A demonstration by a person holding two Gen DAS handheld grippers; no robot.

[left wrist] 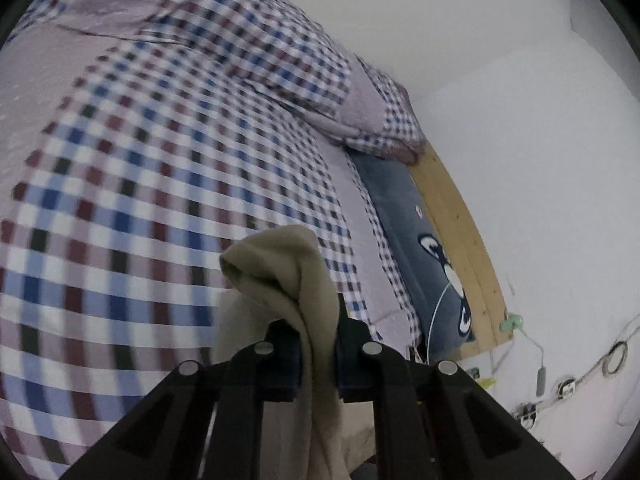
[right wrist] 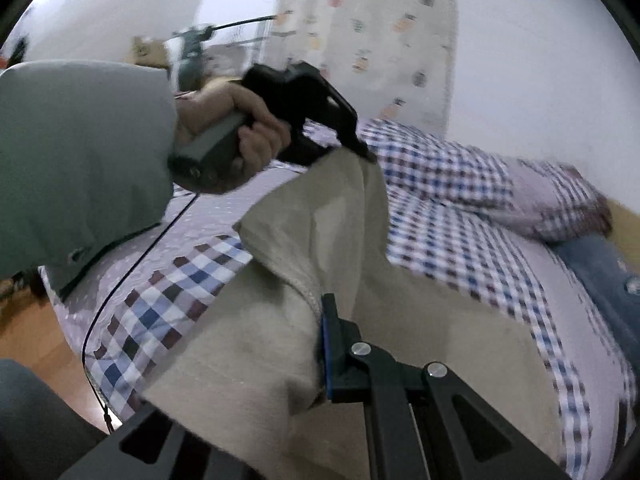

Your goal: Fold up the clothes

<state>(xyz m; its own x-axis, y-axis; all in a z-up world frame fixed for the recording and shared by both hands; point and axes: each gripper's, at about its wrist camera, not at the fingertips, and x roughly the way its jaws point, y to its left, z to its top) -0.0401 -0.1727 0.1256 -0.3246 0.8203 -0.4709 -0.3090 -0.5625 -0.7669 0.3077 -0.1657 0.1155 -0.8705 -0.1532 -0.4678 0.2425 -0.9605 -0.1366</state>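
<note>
**A:** White walls (left wrist: 500, 80) close off the room, and your bed fills most of it under a checked cover (left wrist: 140, 200) of blue, maroon and white squares. Where's the garment relative to your two tools?

**B:** Your beige cloth (right wrist: 320, 208) hangs between them, lifted off the cover. In the left wrist view your left gripper (left wrist: 318, 344) has a bunched fold of it standing up between the jaws, with more fabric trailing down below the fingers. The jaws are pressed in on it from both sides, so you're gripping the cloth there.

**A:** And your right one?

**B:** Your right gripper (right wrist: 320, 340) is closed on a stitched hem of the same cloth; the fabric drapes over the near finger and hides it, so you only see the blue-padded far finger clearly. From that pinch the cloth runs up and away to the left gripper (right wrist: 358, 146), which your left hand (right wrist: 240, 132) holds above the bed, grey sleeve (right wrist: 80, 160) behind it.

**A:** What else lies around you?

**B:** A pillow (left wrist: 380, 120) in matching check sits at the head of the bed beside a wooden headboard (left wrist: 460, 232), with a dark blue cushion (left wrist: 408, 240) against it. A patterned curtain (right wrist: 372, 32) hangs behind the bed, a thin black cable (right wrist: 132, 276) crosses the near edge of the cover, and wooden floor (right wrist: 36, 340) shows below it
</note>
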